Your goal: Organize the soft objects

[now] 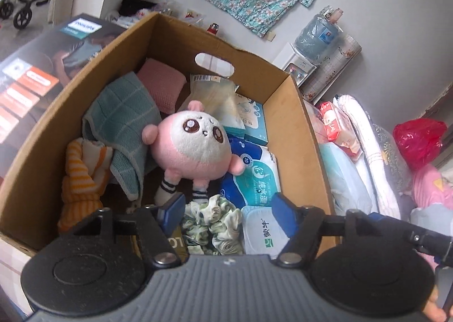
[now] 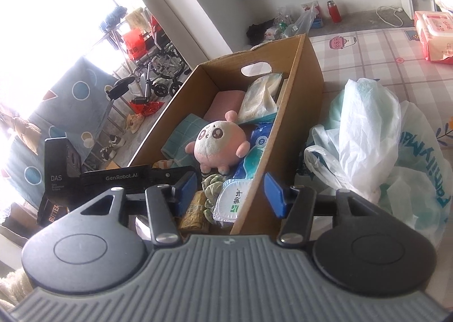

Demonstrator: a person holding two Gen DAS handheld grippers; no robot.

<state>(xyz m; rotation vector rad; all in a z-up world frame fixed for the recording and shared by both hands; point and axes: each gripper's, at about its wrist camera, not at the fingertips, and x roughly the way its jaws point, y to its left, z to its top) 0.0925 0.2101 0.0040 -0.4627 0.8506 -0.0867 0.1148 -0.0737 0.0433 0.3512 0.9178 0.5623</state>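
Note:
A cardboard box (image 1: 286, 87) holds soft things: a pink round plush toy (image 1: 192, 143), a teal towel (image 1: 124, 121), a pink cloth (image 1: 162, 85), an orange striped garment (image 1: 82, 177), a green-white scrunched cloth (image 1: 212, 225) and wet-wipe packs (image 1: 254, 177). My left gripper (image 1: 229, 214) is open and empty over the box's near end, just above the scrunched cloth. My right gripper (image 2: 230, 191) is open and empty above the box's (image 2: 294, 101) near right corner; the plush (image 2: 218, 143) lies ahead of it. The left gripper's body (image 2: 121, 177) shows at left in the right wrist view.
White plastic bags (image 2: 368, 138) lie right of the box on a checked surface (image 2: 368, 47). A pink tissue pack (image 2: 436, 36) sits far right. A dark printed carton (image 1: 36, 75) stands left of the box. A red bag (image 1: 419, 141) and bedding (image 1: 365, 152) lie to the right.

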